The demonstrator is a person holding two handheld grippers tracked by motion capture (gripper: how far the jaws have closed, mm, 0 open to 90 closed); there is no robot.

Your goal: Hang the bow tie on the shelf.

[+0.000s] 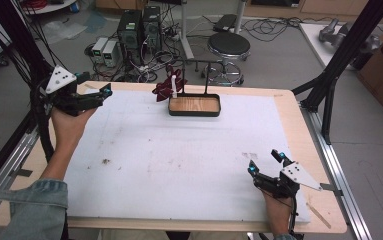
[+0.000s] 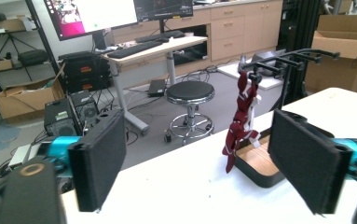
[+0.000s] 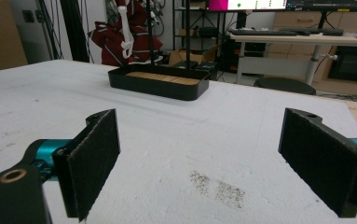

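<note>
Both grippers, left (image 1: 104,92) and right (image 1: 265,162), gape wide and empty, nothing started: cloth (image 1: 169,86) hangs on the rack (image 1: 206,75) over my tray (image 1: 194,112).

Seen from the white table (image 1: 179,165), the person's left forearm wears a rolled denim-blue sleeve (image 1: 36,202) near the table's front left corner, and each hand grips a black, skeletal tool. The left gripper (image 1: 106,92), by the far left corner, carries a pale grey three-cornered plate (image 1: 59,79) dotted with small dark screws, teal blue collars at the jaw roots, and black cables trailing behind. The right gripper (image 1: 265,161), near the front right edge, has the same grey plate (image 1: 299,176), teal tips, flat black felt-like pads (image 3: 94,161) and a brass-ringed hole in its frame.
</note>
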